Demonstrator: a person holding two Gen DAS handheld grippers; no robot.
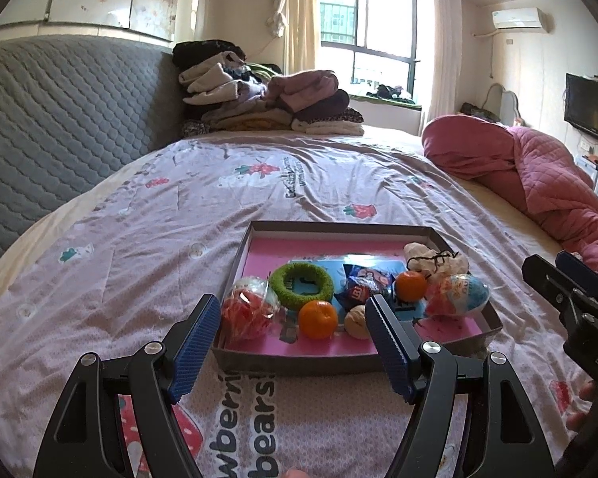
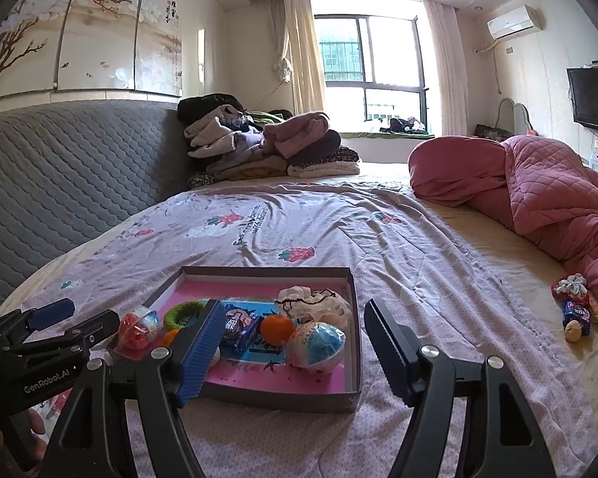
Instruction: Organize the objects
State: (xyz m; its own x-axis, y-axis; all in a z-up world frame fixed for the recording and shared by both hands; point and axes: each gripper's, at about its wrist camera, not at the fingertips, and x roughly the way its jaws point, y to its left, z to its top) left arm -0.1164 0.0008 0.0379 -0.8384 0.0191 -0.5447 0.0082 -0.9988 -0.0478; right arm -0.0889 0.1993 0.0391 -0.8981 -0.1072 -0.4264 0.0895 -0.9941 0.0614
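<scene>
A shallow grey box (image 1: 494,320) with a pink floor lies on the bed. In it are a green ring (image 1: 301,281), two oranges (image 1: 318,319), a walnut (image 1: 357,320), a blue snack pack (image 1: 364,283), a red wrapped ball (image 1: 248,310), a blue-and-white egg (image 1: 460,292) and a white scrunchie (image 1: 434,261). My left gripper (image 1: 293,348) is open and empty over the box's near edge. My right gripper (image 2: 293,348) is open and empty, just before the box (image 2: 353,310). Loose items (image 2: 576,310) lie at the far right of the bed.
A pile of folded clothes (image 2: 259,143) sits at the head of the bed by the grey headboard (image 2: 67,167). A rolled pink quilt (image 2: 538,187) lies along the right side. The right gripper shows in the left wrist view (image 1: 574,290).
</scene>
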